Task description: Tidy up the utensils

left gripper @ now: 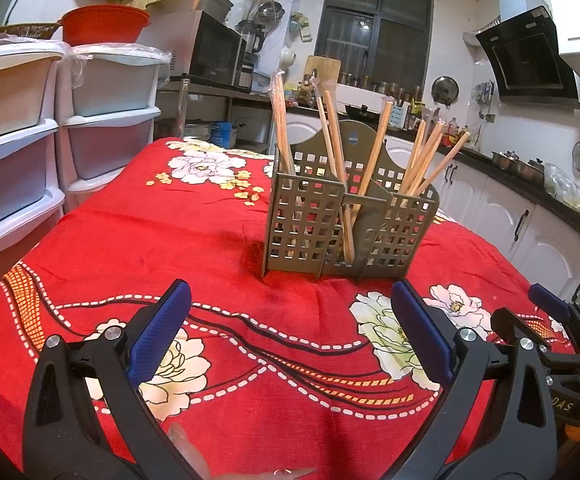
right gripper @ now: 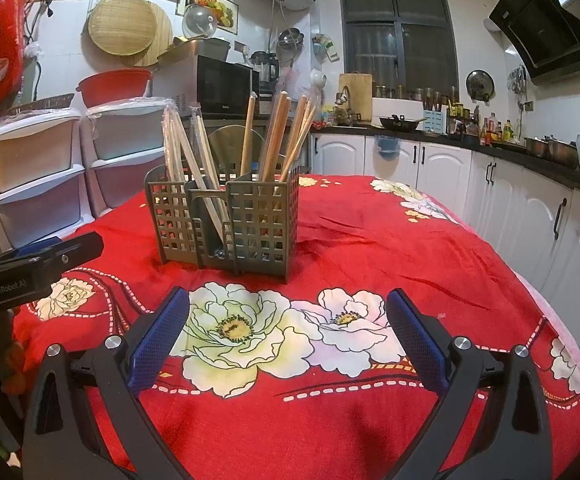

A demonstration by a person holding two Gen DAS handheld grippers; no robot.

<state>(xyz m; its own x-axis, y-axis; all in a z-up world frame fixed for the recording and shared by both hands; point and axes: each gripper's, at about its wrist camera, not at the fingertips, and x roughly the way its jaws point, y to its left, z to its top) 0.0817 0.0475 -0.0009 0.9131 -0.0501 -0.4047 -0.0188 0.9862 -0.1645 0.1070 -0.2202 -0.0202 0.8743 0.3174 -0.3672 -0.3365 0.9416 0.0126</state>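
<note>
Both the left gripper (left gripper: 290, 332) and right gripper (right gripper: 288, 336) gape wide, empty; chopstick holder (left gripper: 345, 216) sits mid-table (right gripper: 409, 240), well ahead, bare cloth all around.

one grey lattice utensil caddy (left gripper: 345, 220) on the red floral cloth (left gripper: 170, 240), at 12 o'clock from both grippers. three compartments show across its front. wooden chopsticks (left gripper: 375, 156) stand in it: about ten, exact count unclear where they overlap; some are in clear sleeves. two grippers: left gripper (left gripper: 290, 336), right gripper (right gripper: 288, 338), jaws spread, nothing between them.
</note>
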